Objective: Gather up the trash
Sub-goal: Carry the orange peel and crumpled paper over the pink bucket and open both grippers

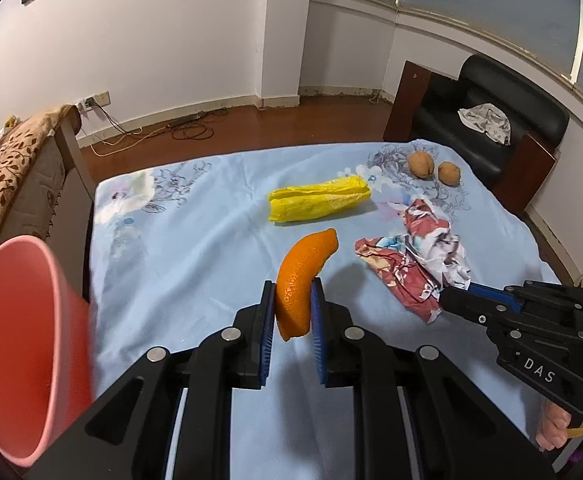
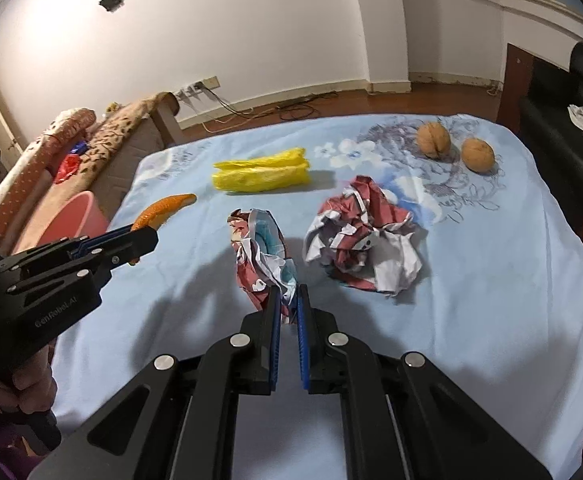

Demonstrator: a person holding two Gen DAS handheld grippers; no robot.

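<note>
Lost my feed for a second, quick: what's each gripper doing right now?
Left gripper: closed on the orange peel, lifted off the bedsheet.
Right gripper: closed on a crumpled paper wrapper.

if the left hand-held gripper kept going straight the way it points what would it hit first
Probably the blue sheet, since the left hand-held gripper, shut on the orange peel, points down at bare cloth. The yellow bag lies beyond; depth is unclear.

Black tongs [image 1: 293,292] with blue ribbed pads (silver screws).
</note>
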